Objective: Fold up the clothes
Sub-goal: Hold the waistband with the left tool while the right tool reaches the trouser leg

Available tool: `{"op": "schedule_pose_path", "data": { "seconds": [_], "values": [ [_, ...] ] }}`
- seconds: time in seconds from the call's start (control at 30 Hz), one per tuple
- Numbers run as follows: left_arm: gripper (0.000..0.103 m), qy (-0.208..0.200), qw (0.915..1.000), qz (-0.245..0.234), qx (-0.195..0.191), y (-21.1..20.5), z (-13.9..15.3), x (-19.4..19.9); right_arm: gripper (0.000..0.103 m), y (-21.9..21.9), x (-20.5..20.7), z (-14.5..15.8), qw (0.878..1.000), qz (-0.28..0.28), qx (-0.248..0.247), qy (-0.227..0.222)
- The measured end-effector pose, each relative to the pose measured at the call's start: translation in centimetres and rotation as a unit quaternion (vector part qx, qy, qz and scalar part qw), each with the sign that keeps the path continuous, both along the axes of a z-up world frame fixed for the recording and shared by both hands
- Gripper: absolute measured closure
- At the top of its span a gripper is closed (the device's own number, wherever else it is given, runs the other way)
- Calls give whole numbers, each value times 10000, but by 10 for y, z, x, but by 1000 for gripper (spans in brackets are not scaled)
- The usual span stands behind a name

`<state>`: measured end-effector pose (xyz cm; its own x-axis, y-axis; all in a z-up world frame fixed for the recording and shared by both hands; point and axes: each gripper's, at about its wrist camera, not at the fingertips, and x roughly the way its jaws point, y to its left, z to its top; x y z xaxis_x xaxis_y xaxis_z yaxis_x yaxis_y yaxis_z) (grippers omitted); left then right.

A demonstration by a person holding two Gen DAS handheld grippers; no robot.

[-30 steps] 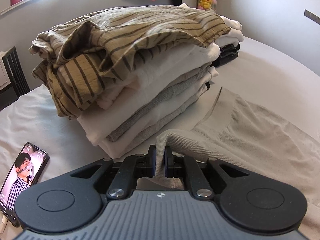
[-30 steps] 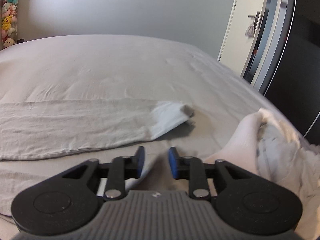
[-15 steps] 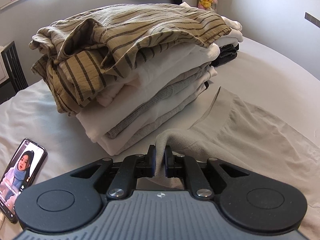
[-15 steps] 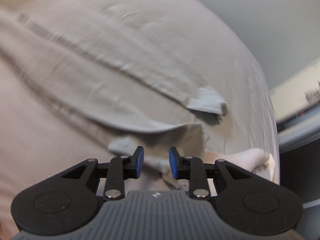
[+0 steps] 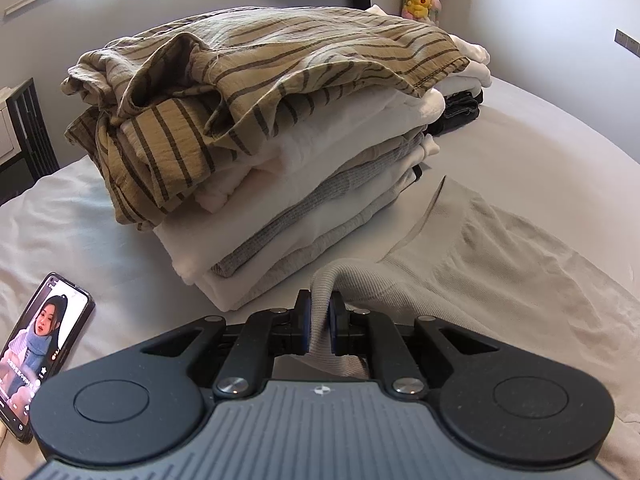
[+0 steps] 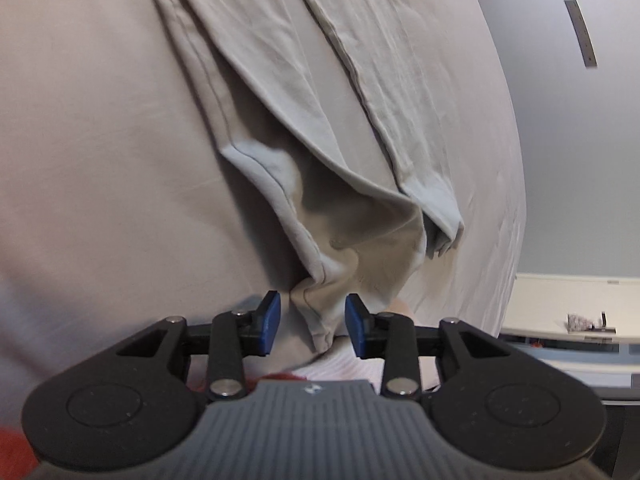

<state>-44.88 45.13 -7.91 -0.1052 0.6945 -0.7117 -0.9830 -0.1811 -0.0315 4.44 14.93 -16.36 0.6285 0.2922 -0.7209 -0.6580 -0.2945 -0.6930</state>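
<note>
Right gripper had rolled hard since a second before, so the bed sat tilted in its view and the trouser legs ran up the frame. It angled down at a bunched hem lying between its fingers, which were opening and not pressing on it. Left gripper hadn't budged, pinching the ribbed waistband of the beige trousers spread on the bed. Folded stack sat just beyond, phone off to the side.
</note>
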Motion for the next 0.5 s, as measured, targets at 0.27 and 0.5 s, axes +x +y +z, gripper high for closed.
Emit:
{"op": "schedule_pose_path", "data": {
  "seconds": [0.27, 0.5],
  "values": [
    [92, -3, 10000, -23, 66, 0, 3, 0, 96, 11, 22, -13, 9984, -509, -55, -233],
    [93, -251, 9995, -154, 137, -1, 19, -8, 98, -8, 40, 55, 9862, -1068, 1118, -591]
  ]
}}
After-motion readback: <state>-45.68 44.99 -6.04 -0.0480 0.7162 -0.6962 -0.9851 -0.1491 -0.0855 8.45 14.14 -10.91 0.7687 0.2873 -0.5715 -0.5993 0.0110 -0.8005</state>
